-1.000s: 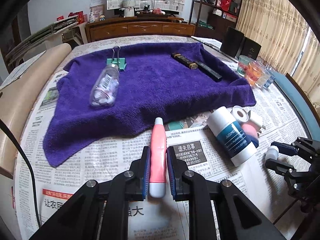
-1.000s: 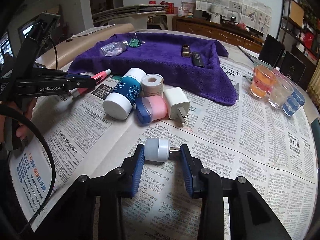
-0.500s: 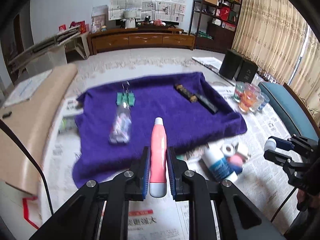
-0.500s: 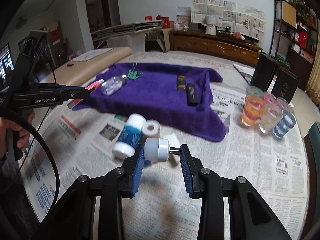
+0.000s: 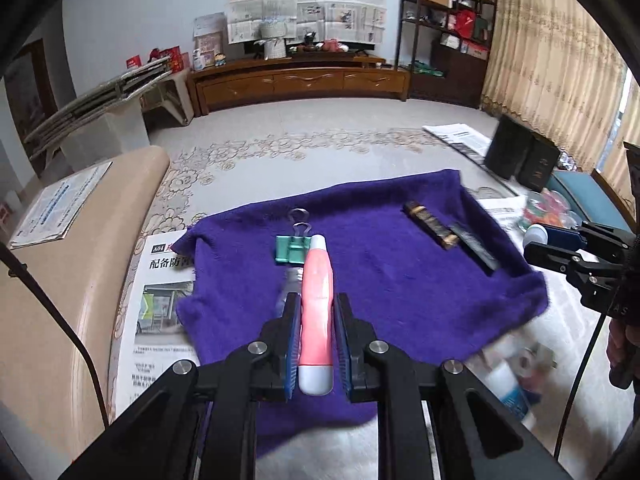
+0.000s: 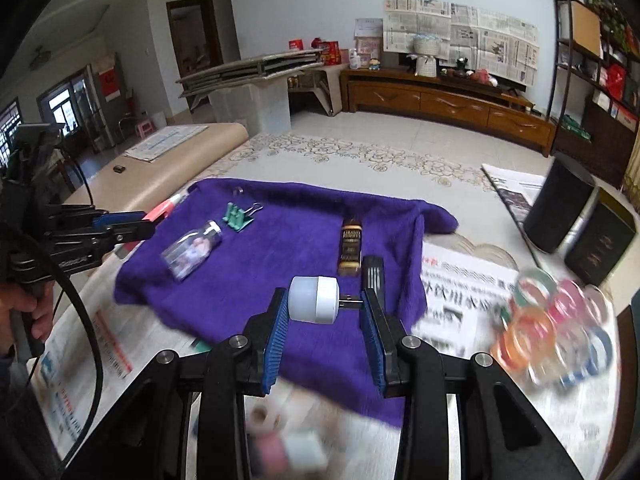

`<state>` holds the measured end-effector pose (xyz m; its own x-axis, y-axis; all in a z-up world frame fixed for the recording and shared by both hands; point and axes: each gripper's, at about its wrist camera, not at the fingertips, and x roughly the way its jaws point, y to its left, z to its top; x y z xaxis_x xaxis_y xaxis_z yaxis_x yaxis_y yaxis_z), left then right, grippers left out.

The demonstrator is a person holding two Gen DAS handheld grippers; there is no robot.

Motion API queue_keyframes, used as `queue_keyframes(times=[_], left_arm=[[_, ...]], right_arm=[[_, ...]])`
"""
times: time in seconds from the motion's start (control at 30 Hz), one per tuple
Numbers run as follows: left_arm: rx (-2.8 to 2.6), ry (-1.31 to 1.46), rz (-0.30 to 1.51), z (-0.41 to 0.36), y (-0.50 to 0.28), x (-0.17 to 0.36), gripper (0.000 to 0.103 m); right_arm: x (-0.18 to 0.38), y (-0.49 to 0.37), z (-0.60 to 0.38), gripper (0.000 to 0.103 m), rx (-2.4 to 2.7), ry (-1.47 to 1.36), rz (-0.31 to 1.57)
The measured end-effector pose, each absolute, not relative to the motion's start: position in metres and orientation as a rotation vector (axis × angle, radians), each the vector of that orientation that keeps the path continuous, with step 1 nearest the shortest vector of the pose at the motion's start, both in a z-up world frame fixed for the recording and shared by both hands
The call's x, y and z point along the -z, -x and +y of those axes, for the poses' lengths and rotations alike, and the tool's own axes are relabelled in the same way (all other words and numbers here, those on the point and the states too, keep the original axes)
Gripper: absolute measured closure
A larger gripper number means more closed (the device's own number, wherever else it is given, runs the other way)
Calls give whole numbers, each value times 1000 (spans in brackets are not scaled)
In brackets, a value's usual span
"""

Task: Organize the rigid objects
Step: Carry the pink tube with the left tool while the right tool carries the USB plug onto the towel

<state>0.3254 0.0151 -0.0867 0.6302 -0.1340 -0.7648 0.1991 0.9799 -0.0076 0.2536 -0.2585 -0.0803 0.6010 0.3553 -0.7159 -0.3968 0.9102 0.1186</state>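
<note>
The left gripper (image 5: 316, 344) is clamped tight on a pink tube (image 5: 317, 312), its white cap end nearest the camera, tip pointing out over the purple towel (image 5: 400, 288). The right gripper (image 6: 325, 320) is closed on a small white plug (image 6: 314, 299), pinned end to end between the blue pads, prongs against the right one.

On progress, I judge this roughly midway. Four pieces already lie on the towel: a clear bottle (image 6: 192, 250), a green binder clip (image 6: 239, 216), a dark brown bar (image 6: 351, 246) and a black bar (image 6: 372, 276) touching its near end. Two more are in hand, not yet set down. A white bottle (image 5: 510, 388) and a few small bits sit blurred on the newspaper (image 6: 460, 280), off the towel's near right edge.

The right view shows the clear bottle whole; the left view has it mostly hidden behind the tube. The right view also catches the stacked coloured cups (image 6: 556, 320), smeared, far right. The left view alone gives the leftover white bottle a readable shape.
</note>
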Motion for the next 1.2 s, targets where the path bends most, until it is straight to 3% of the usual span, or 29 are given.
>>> queue_keyframes(times=[0.37,1.03,1.2], left_arm=[[114,-80,990,38,-374,138,87],[133,-105,1103,36,-397,153,86],[110,-103,1106,40,-400,152,73]], right_arm=[[131,-296,-231,67,-462,138,932],[149,-293,-221,67,-513,250,967],[148,-292,-219,67,-530,279,970]])
